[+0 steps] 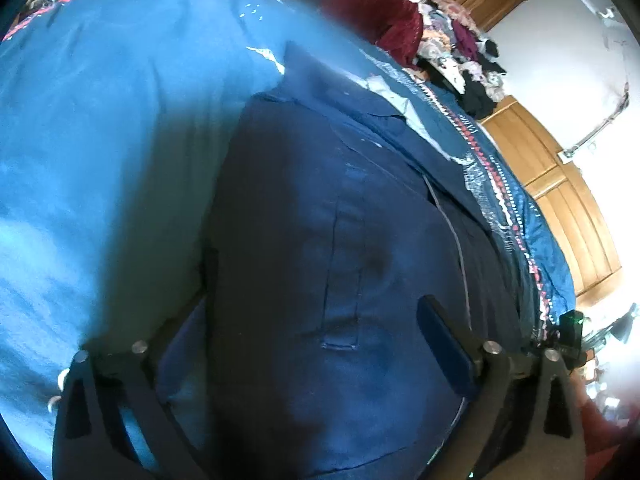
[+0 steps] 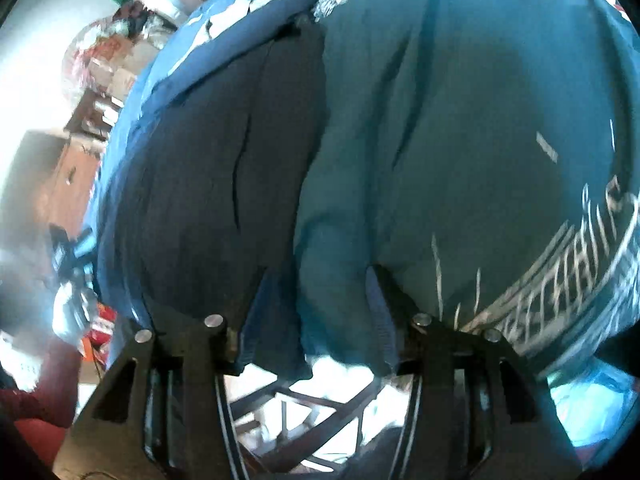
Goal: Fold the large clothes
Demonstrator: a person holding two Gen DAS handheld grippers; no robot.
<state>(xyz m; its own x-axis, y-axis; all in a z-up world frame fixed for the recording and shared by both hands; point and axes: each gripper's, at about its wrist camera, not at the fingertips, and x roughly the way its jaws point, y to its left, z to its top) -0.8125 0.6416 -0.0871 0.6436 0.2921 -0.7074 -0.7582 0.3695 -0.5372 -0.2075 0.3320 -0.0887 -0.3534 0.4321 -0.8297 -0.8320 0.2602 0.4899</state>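
Note:
A dark navy shirt (image 1: 344, 208) with a stitched front placket lies spread on a blue bedspread (image 1: 100, 140). My left gripper (image 1: 316, 328) is open wide and low over the shirt's near part. The cloth fills the space between its fingers, and the left finger is partly hidden behind the shirt's edge. In the right wrist view the navy shirt (image 2: 208, 184) lies left of a teal stretch of patterned bedspread (image 2: 460, 140). My right gripper (image 2: 320, 312) stands open at the bed's near edge. The hanging hem of cloth sits between its blue pads (image 2: 380, 320).
A dark red cushion (image 1: 376, 12) and a pile of mixed clothes (image 1: 468, 44) lie at the far end of the bed. Wooden wardrobe doors (image 1: 572, 216) stand to the right. Left of the bed in the right wrist view are cluttered wooden furniture (image 2: 76, 168) and floor items.

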